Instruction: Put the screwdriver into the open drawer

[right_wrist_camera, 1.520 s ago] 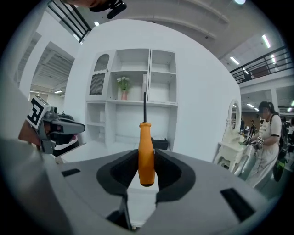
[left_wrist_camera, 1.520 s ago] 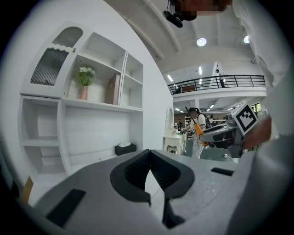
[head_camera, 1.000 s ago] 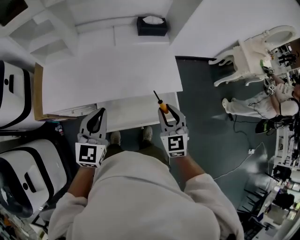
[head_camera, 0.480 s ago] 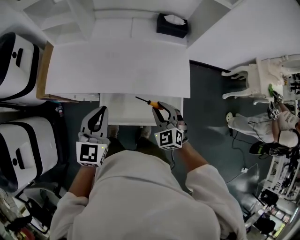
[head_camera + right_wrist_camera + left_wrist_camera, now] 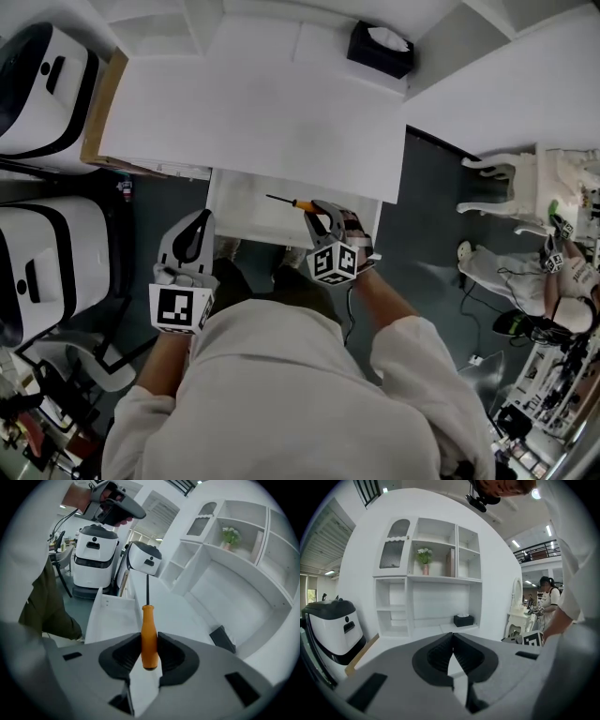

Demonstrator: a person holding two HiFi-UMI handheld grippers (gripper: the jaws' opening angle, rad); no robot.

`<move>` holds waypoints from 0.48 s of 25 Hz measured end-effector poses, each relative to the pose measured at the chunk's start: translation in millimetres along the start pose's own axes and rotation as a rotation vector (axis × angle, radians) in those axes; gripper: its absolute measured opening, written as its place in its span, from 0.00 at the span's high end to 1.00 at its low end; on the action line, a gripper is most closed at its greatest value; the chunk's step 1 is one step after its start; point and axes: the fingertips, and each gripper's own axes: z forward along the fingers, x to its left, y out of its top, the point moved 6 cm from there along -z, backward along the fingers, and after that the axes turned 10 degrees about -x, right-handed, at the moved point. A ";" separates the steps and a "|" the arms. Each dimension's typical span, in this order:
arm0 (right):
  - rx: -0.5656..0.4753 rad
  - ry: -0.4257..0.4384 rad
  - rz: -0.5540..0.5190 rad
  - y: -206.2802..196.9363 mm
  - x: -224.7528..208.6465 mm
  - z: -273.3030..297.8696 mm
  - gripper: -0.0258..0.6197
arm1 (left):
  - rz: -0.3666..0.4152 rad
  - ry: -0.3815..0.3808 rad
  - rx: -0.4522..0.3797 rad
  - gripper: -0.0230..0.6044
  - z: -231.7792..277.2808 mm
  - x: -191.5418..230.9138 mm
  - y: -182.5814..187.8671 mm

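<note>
The screwdriver [image 5: 292, 202] has an orange handle and a dark shaft that points left over the open white drawer [image 5: 246, 202] under the desk's front edge. My right gripper [image 5: 319, 214] is shut on the handle. In the right gripper view the handle [image 5: 149, 637] stands upright between the dark pads, with the drawer [image 5: 112, 616] below and ahead. My left gripper [image 5: 200, 225] hovers left of the drawer, in front of the desk. Its jaws [image 5: 453, 644] are shut and hold nothing.
The white desk top [image 5: 253, 112] runs behind the drawer, with a black tissue box [image 5: 379, 49] at its back right. Two white machines [image 5: 42, 66] [image 5: 47, 262] stand at the left. A white chair [image 5: 553, 187] and another person [image 5: 562, 281] are at the right.
My right gripper has sunk and rolled: the screwdriver's shaft, which pointed away across the desk edge, now points left over the drawer. The left gripper has stayed beside the drawer.
</note>
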 end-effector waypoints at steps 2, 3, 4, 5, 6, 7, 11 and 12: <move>0.014 0.030 -0.010 -7.9 6.0 10.7 0.78 | -0.001 0.020 0.011 0.96 -3.9 2.5 -3.7; 0.022 0.044 -0.013 -11.6 9.6 15.7 0.78 | -0.002 0.027 0.014 0.96 -6.4 3.4 -5.6; 0.029 0.058 -0.016 -15.2 13.2 20.5 0.78 | -0.005 0.034 0.017 0.96 -8.7 4.0 -7.5; 0.037 0.071 -0.019 -19.1 16.4 25.3 0.78 | -0.006 0.040 0.020 0.96 -10.5 4.4 -8.9; 0.044 0.083 -0.022 -23.1 19.3 30.1 0.78 | -0.004 0.044 0.026 0.96 -11.1 4.8 -9.6; 0.050 0.094 -0.026 -27.1 21.8 35.1 0.78 | -0.001 0.047 0.034 0.96 -10.9 5.2 -10.0; 0.075 0.135 -0.043 -43.6 32.5 55.1 0.78 | 0.001 0.062 0.057 0.96 -10.1 8.2 -13.4; 0.082 0.144 -0.045 -47.7 35.5 59.5 0.78 | 0.002 0.066 0.061 0.96 -10.5 9.3 -14.3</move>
